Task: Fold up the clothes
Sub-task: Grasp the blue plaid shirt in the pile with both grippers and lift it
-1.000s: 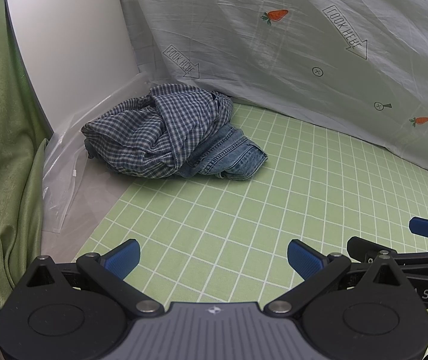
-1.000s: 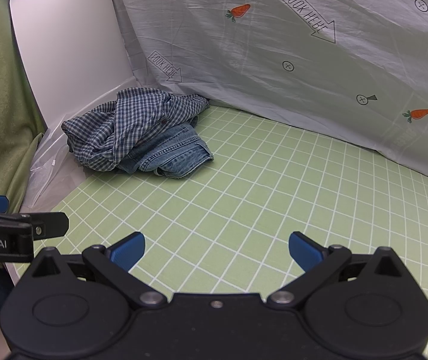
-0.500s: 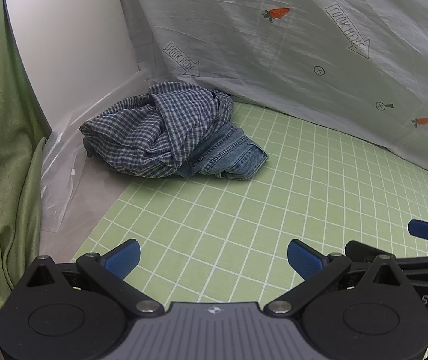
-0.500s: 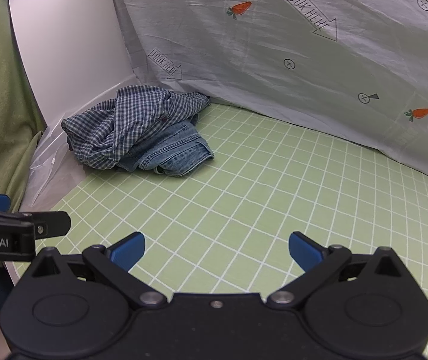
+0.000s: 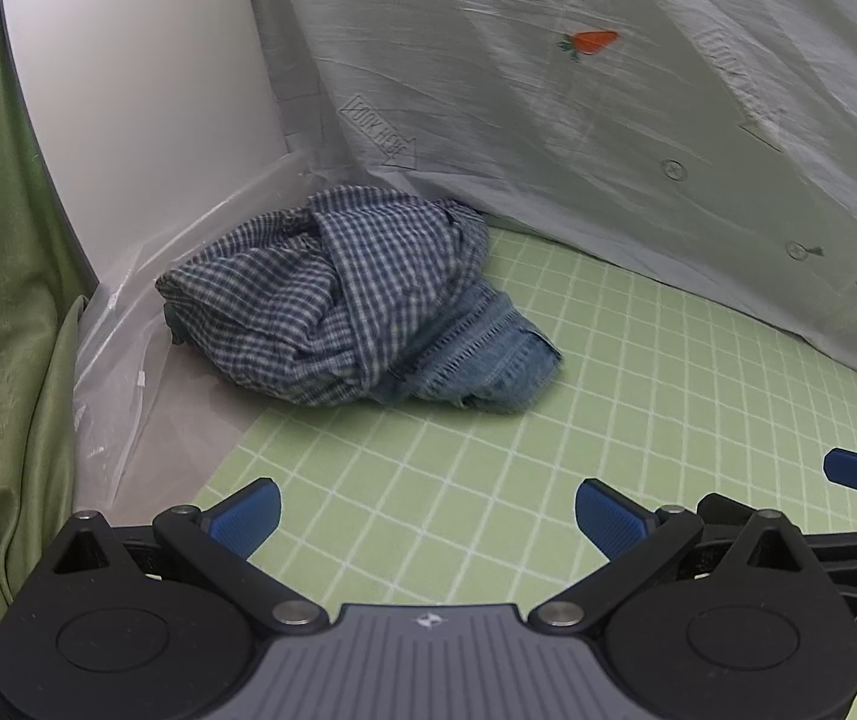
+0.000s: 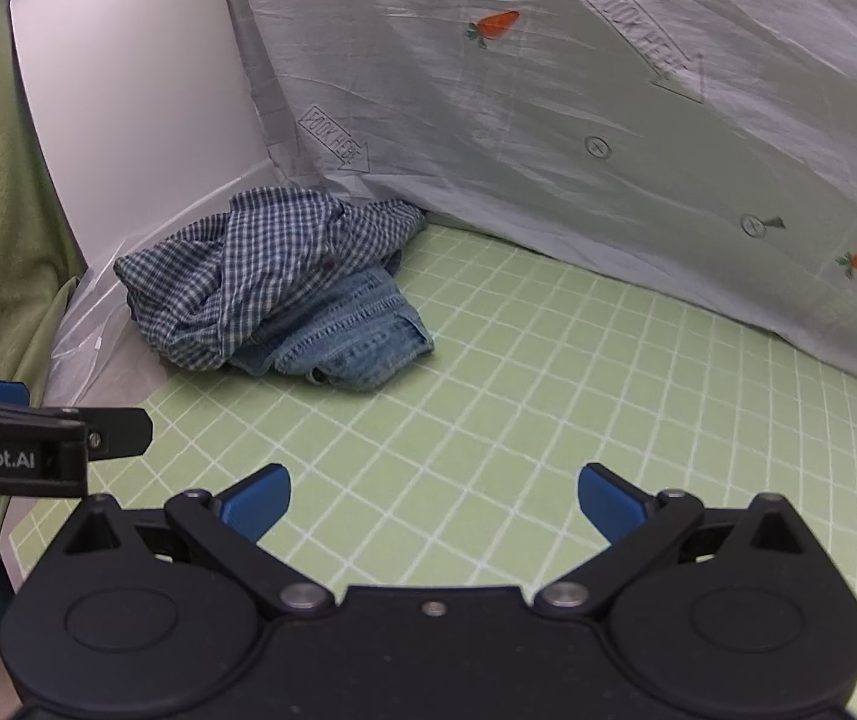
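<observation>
Clothes are lying in one crumpled heap at the far left corner of the green grid-printed mat (image 5: 638,396): a blue-and-white checked cotton shirt (image 5: 332,294) is sitting bunched on top of a piece of light blue denim (image 5: 488,354), which is poking out from under it toward the right. Both gripper views are showing the heap well apart from the fingers.

The left gripper (image 5: 425,513) is standing wide open and holding nothing; the right gripper (image 6: 434,498) is likewise spread wide and empty.

The shirt is looking thin, soft and light, so it will probably be draping and slumping once lifted, with nothing fragile about it. The denim is looking thicker and heavier, likely stiffer at its stitched seams. A sensible hold would be on a raised ridge or free edge of the shirt at the top of the heap, pinching one layer only, so the denim is staying put.

The left wrist view is showing the clear plastic sheet (image 5: 122,384) beside the heap more fully. The right wrist view is showing more of the denim's stitched edge (image 6: 362,324) and the shirt's right tail.
</observation>
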Action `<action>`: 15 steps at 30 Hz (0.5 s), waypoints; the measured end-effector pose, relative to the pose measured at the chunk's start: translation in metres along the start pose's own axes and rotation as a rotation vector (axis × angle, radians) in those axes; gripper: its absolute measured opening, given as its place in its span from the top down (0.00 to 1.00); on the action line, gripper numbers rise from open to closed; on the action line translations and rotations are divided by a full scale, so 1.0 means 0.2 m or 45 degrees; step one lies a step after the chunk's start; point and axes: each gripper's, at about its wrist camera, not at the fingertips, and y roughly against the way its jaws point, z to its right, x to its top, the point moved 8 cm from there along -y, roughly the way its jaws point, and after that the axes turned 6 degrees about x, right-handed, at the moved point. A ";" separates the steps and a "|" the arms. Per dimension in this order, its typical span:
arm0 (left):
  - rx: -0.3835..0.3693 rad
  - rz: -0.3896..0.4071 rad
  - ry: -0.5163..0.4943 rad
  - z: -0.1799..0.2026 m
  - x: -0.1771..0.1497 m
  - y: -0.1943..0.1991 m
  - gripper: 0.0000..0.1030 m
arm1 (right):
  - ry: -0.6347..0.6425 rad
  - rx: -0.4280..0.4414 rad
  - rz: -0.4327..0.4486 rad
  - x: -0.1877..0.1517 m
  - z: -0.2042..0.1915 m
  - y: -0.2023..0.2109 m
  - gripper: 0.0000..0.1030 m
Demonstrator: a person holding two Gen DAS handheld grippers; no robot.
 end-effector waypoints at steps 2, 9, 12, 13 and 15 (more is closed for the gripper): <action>0.005 -0.005 0.021 -0.04 0.05 -0.05 0.00 | 0.016 0.007 0.004 0.05 -0.02 -0.05 0.00; 0.059 -0.028 0.109 -0.24 0.28 -0.29 0.00 | 0.039 0.036 0.019 0.30 -0.14 -0.31 0.00; 0.077 -0.064 0.144 -0.32 0.37 -0.44 0.00 | 0.023 0.055 0.018 0.42 -0.18 -0.46 0.00; 0.084 -0.081 0.156 -0.35 0.40 -0.49 0.00 | 0.022 0.059 0.015 0.46 -0.20 -0.52 0.00; 0.117 -0.125 0.187 -0.40 0.45 -0.62 0.00 | 0.025 0.064 0.002 0.53 -0.23 -0.65 0.00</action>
